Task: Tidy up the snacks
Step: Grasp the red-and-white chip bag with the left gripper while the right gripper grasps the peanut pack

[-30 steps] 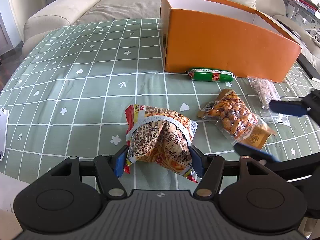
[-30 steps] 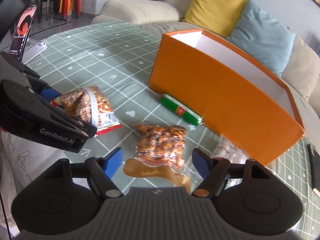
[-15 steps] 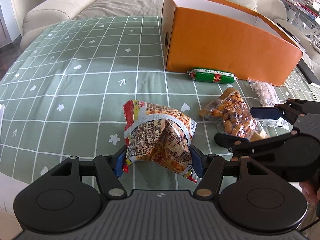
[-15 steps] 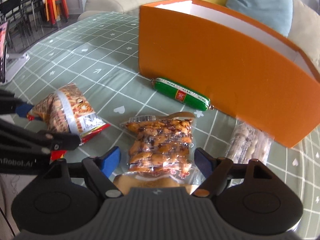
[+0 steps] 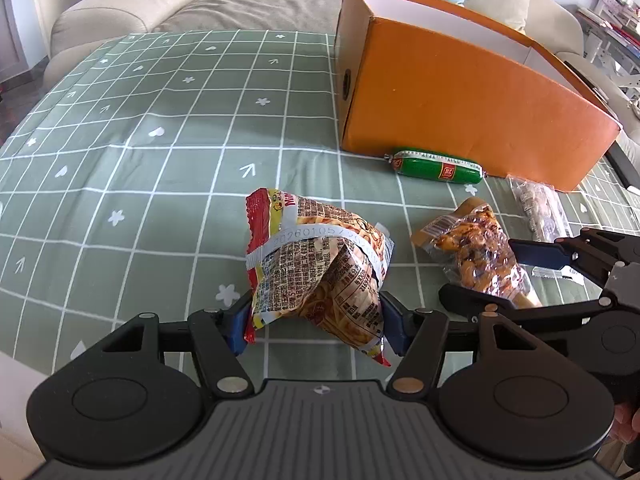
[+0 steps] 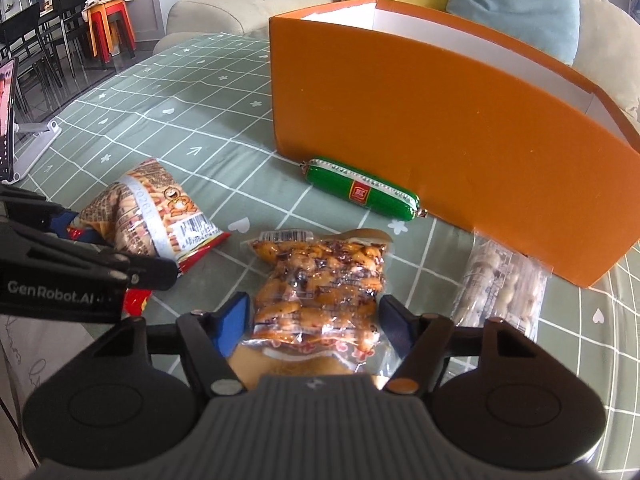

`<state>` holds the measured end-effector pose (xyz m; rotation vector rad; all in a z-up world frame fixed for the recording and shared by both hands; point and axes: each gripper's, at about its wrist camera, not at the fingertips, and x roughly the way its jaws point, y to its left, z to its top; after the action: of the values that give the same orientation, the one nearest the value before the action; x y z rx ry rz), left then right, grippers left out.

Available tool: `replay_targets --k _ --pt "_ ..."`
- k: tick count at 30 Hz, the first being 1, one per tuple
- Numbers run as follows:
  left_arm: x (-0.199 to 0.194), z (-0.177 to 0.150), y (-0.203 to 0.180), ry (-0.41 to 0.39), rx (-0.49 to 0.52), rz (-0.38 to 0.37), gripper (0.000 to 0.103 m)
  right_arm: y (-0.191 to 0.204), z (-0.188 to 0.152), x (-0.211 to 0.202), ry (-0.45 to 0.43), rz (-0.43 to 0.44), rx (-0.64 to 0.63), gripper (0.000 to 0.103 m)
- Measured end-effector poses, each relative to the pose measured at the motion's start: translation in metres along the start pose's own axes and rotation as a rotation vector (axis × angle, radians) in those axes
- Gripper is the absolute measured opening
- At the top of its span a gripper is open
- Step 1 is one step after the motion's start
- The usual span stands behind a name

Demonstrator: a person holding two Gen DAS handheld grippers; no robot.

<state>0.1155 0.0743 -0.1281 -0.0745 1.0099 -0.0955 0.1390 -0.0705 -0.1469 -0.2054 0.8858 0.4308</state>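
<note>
The right claw [image 6: 314, 322] was closing around the nut packet [image 6: 320, 280], lying lengthwise between its jaws; the left claw [image 5: 316, 326] gripped the noodle bag [image 5: 316, 276].

Both wrist cameras look steeply down, close over the green tablecloth [image 5: 160, 168], sharing the orange box [image 6: 440, 140] in each frame's upper right.

"GenRobot.AI" on left tool [image 6: 76, 236]; "20260105" on snack bag [image 5: 320, 268]
</note>
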Motion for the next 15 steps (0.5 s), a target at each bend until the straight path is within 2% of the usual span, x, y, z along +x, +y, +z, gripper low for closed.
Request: replay_targets --k 6,15 --pt "-0.004 -0.002 -0.002 -0.031 -0.001 -0.004 0.054 0.002 0.001 -0.004 0.002 -0.008 -0.008 0.064" --pt "-0.026 0.0 0.001 -0.091 -0.035 -0.004 0.051 -0.007 0.002 -0.025 -0.044 -0.001 0.036 0.064"
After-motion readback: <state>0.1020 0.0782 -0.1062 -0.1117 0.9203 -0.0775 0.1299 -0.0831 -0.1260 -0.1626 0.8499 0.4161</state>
